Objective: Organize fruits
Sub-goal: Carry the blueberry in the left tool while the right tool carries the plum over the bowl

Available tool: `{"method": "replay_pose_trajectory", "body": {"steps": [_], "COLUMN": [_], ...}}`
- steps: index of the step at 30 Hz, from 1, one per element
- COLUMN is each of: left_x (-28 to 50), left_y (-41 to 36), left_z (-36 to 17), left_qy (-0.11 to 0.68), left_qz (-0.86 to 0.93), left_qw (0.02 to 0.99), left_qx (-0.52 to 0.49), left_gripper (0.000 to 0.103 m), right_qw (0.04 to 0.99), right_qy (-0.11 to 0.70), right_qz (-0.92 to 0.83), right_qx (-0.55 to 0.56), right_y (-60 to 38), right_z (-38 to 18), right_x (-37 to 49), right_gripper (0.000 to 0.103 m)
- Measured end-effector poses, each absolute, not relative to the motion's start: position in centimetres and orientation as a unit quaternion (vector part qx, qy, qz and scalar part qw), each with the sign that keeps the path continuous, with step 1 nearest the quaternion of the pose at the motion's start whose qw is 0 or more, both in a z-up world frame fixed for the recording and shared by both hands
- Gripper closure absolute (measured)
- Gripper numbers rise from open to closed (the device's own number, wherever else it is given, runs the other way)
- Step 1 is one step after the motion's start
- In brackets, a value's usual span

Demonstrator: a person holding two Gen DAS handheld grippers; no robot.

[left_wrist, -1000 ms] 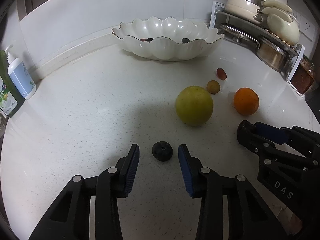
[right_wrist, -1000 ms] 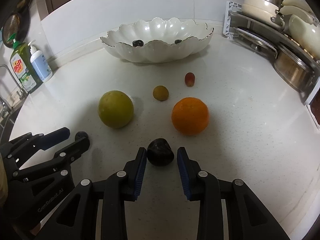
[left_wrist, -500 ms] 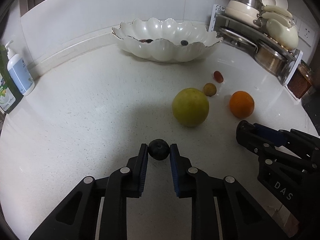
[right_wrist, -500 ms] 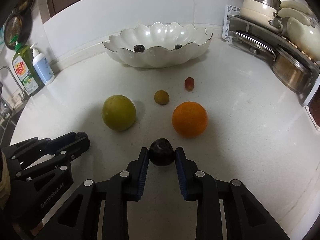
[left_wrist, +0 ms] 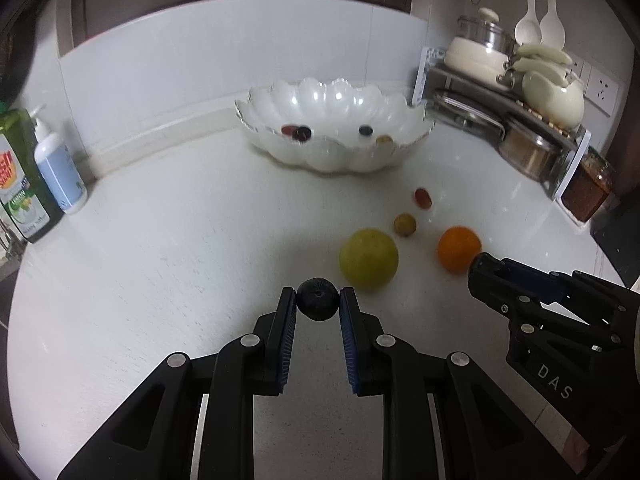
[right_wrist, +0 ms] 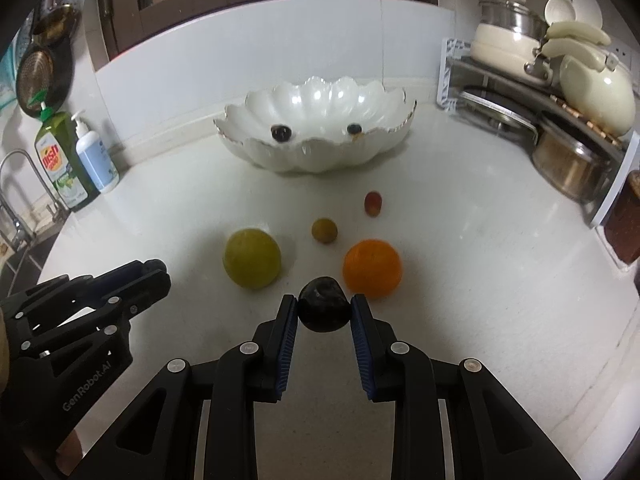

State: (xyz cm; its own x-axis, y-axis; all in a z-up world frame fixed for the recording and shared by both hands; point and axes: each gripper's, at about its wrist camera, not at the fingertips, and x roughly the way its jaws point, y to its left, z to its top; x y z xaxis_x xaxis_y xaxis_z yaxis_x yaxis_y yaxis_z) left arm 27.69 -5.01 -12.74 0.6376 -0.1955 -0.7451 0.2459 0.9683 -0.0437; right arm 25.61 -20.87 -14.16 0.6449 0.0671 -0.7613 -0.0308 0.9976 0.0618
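Left gripper [left_wrist: 318, 304] jaws clamped on a blueberry [left_wrist: 317, 299], right gripper [right_wrist: 324, 312] jaws on a dark, perhaps plum-like fruit [right_wrist: 323, 309].

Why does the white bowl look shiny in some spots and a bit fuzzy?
Left wrist view: the bowl is smeared by motion blur, with bright glare patches inside. Right wrist view: the bowl looks sharper, with the same glare; the wall's edge bends from the fisheye lens.

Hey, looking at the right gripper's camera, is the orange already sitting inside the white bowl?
No, the orange sits on the counter just beyond the right gripper, well short of the white bowl.
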Motion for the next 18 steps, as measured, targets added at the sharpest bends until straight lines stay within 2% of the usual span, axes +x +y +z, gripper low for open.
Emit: {"method": "replay_pose_trajectory", "body": {"steps": [18], "left_x": [27.2], "left_y": [-4.9], "left_z": [-7.2], "left_qy": [0.342], "left_qz": [-0.119], "left_qw": [0.932], "left_qx": [0.028], "left_gripper": [0.08], "right_qw": [0.938], "right_qy": [0.345], "right_qz": [0.032], "right_qx": [0.02], "right_y": [-20.7], "right_z": [-8.5], "right_x": [24.6], "right_gripper": [0.074]}}
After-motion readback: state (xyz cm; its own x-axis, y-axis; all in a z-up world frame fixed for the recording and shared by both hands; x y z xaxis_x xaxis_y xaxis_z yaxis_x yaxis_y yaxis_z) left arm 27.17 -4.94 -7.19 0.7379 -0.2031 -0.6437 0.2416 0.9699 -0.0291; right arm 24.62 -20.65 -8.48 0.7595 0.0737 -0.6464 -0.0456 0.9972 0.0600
